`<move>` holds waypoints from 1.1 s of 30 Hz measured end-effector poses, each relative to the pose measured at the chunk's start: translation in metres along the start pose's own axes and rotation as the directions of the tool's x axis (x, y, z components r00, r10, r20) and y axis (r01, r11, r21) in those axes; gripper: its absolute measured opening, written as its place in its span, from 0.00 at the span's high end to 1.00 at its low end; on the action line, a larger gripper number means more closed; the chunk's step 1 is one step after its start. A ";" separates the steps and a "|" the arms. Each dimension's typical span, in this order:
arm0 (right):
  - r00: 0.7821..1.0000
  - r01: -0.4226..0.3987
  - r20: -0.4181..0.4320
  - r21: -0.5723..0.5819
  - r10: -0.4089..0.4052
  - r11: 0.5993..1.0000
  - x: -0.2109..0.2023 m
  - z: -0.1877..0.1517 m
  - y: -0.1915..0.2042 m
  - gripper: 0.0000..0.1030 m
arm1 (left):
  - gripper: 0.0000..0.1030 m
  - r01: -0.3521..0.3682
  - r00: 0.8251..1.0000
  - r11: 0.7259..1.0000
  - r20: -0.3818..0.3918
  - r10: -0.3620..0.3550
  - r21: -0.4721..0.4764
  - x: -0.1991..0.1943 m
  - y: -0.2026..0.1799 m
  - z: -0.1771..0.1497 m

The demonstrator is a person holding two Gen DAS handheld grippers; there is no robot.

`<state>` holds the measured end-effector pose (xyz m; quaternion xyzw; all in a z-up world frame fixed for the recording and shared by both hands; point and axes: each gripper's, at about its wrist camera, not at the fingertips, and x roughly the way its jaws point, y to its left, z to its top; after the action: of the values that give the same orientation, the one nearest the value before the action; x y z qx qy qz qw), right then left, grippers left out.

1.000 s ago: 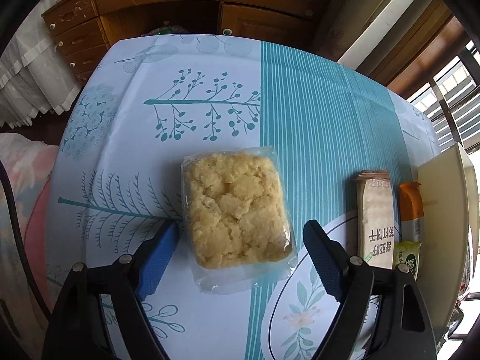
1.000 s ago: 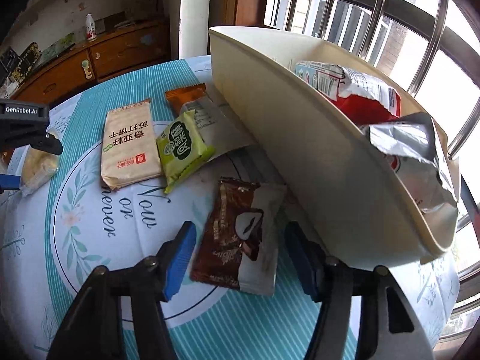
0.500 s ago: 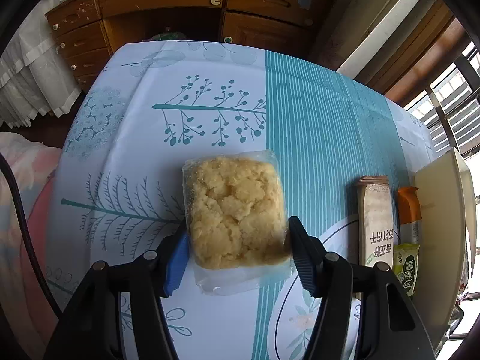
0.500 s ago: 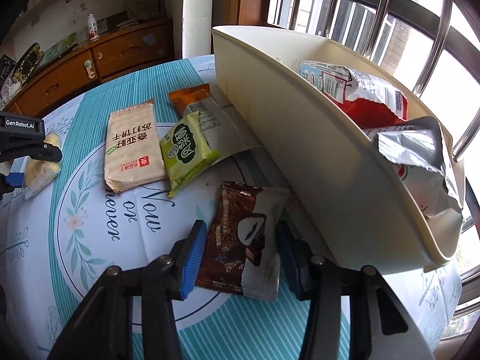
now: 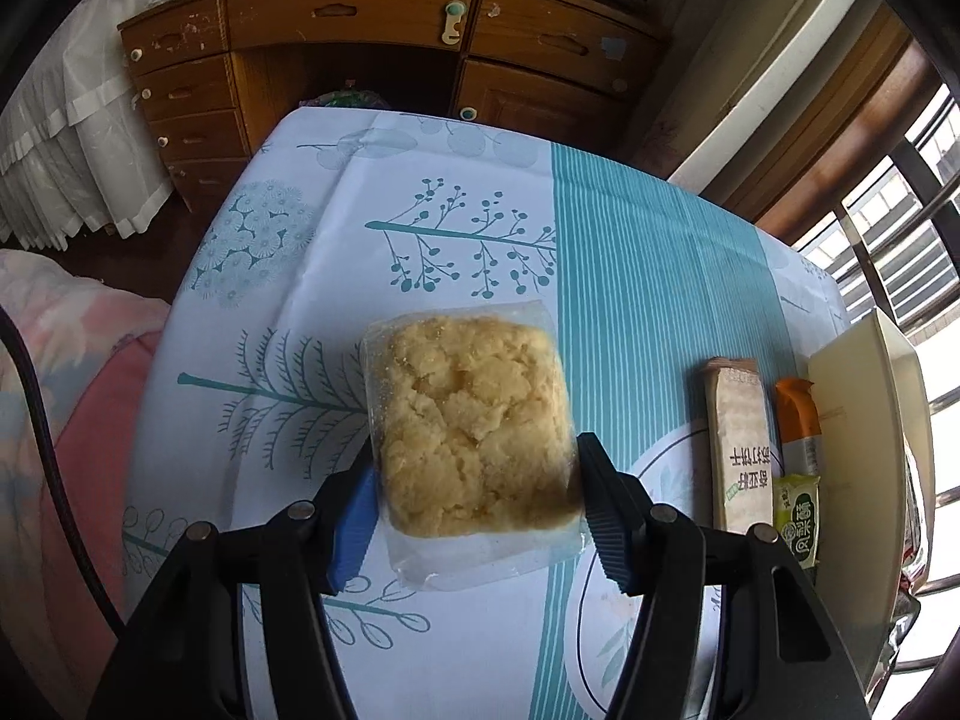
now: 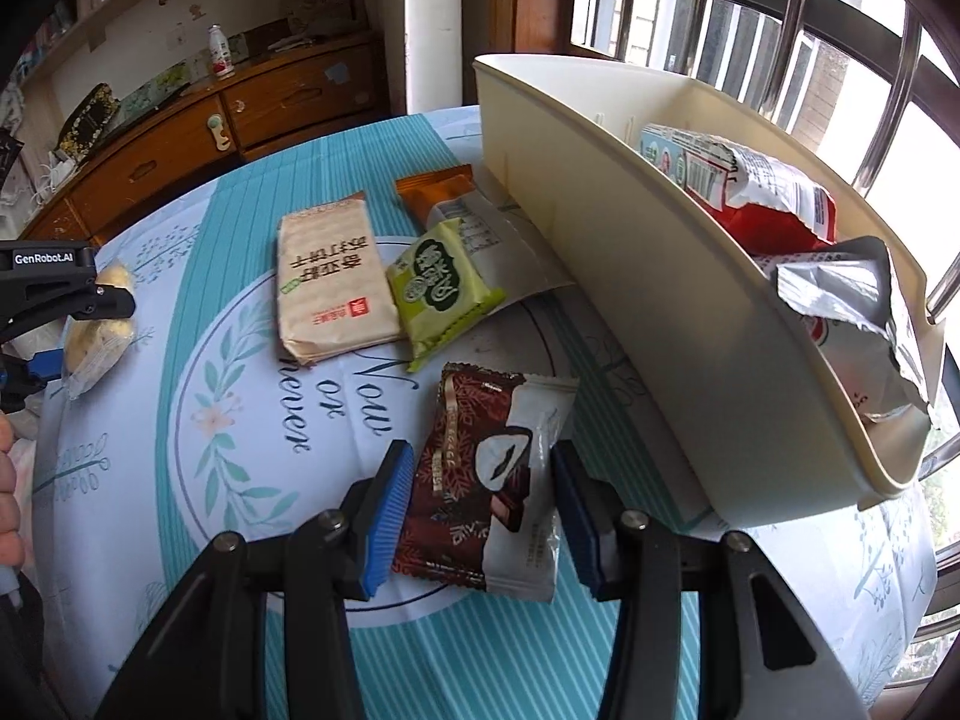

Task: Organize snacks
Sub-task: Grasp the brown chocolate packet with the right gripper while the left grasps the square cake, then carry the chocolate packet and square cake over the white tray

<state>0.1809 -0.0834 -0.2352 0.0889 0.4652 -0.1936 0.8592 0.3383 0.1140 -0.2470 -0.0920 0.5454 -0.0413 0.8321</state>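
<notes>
Left wrist view: pick step in hand, 2 snacks gripped at once. Left gripper (image 5: 474,504) jaws have just been closing, now clamped on the clear-wrapped crumbly cake (image 5: 474,420), lifted slightly near the tabletop's left edge. Right gripper (image 6: 480,516) likewise clamped on the brown chocolate snack packet (image 6: 486,480) just beside the cream bin (image 6: 630,300). Next move judged: both carried over the bin wall and released.
</notes>
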 end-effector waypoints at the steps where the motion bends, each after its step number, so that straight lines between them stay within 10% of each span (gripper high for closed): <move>1: 1.000 -0.012 -0.002 -0.004 0.012 1.000 -0.002 0.000 0.000 0.54 | 0.42 0.008 1.000 1.000 0.004 -0.008 0.009 -0.004 -0.002 -0.002; 22: 0.943 -0.291 0.101 -0.205 0.316 0.935 -0.077 0.004 -0.043 0.54 | 0.42 0.226 0.954 0.966 0.171 -0.245 0.125 -0.082 -0.102 -0.061; 33: 0.903 -0.248 0.251 -0.360 0.349 0.899 -0.115 0.018 -0.095 0.54 | 0.42 0.293 0.929 0.938 0.176 -0.325 0.187 -0.103 -0.179 -0.091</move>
<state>0.0984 -0.1471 -0.1273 -0.0117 0.3304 0.0085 0.9437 0.2191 -0.0539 -0.1540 -0.1147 0.4309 -0.2052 0.8712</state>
